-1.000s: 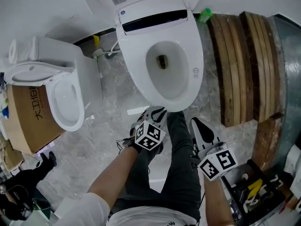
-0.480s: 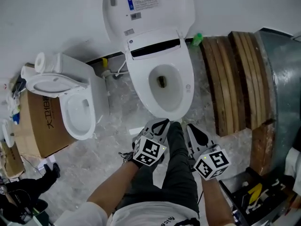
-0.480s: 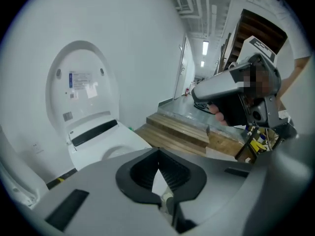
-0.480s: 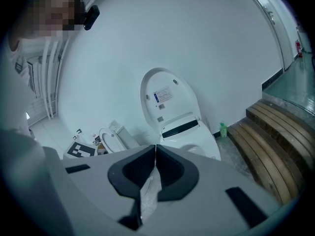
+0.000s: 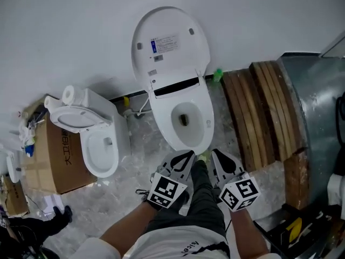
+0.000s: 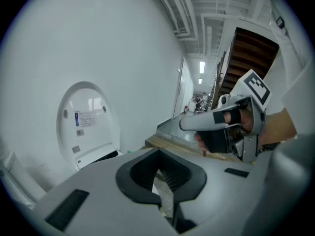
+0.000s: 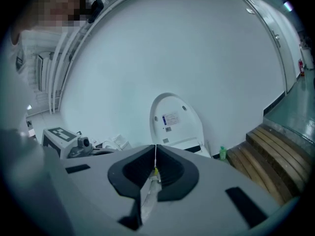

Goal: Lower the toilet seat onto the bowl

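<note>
The white toilet stands against the wall with its lid (image 5: 171, 45) upright. Its seat (image 5: 202, 125) lies flat on the bowl. Both grippers hang in front of the bowl's near rim, above the person's dark trousers, touching nothing. My left gripper (image 5: 185, 156) is shut and empty, and so is my right gripper (image 5: 216, 155). The left gripper view shows the left gripper's (image 6: 158, 154) jaws closed, the lid (image 6: 88, 119) beyond them and the right gripper (image 6: 216, 124) alongside. In the right gripper view the right gripper's (image 7: 155, 157) jaws meet below the lid (image 7: 174, 119).
A second, smaller toilet (image 5: 94, 136) stands to the left beside a cardboard box (image 5: 56, 155). Wooden planks (image 5: 259, 112) and a grey metal structure (image 5: 318, 101) lie to the right. A green bottle (image 5: 218, 75) sits by the wall. A tool crate (image 5: 294, 231) is at bottom right.
The head view has lifted and drawn back, so the toilet looks smaller and its upright lid has come into sight. Both grippers have come back from the bowl and closer together.
</note>
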The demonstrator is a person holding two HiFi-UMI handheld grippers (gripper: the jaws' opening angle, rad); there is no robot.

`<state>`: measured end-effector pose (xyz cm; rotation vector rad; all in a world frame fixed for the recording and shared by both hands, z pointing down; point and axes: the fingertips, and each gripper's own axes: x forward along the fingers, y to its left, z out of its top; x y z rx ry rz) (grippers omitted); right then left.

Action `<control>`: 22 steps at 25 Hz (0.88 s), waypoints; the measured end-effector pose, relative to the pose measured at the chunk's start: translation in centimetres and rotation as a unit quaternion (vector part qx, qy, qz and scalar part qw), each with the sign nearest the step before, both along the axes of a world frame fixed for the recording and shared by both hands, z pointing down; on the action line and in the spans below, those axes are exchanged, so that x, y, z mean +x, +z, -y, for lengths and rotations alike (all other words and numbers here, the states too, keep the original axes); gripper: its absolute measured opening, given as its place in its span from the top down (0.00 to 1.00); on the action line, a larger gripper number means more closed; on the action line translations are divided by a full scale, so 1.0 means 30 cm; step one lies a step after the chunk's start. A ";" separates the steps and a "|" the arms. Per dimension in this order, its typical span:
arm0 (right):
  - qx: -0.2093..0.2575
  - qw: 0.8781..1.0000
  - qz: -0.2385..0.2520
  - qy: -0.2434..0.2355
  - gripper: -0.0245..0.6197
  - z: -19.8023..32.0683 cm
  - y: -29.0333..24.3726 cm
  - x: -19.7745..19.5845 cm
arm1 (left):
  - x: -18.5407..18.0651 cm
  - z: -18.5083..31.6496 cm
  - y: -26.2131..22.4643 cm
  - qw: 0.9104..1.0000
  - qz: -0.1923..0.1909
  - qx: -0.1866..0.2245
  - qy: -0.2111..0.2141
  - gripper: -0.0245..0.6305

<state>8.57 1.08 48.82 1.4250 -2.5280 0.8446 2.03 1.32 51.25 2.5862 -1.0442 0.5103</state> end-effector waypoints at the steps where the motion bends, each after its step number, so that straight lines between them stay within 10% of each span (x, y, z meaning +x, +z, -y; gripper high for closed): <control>1: 0.006 1.000 -0.001 -0.001 0.93 -0.005 -0.036 -0.002 | -0.008 -0.001 -0.048 1.000 -0.004 0.003 -0.008 0.95; 22: 0.154 0.987 -0.005 -0.039 0.94 -0.014 -0.696 -0.151 | -0.126 -0.036 -0.810 0.987 -0.112 0.088 -0.072 0.95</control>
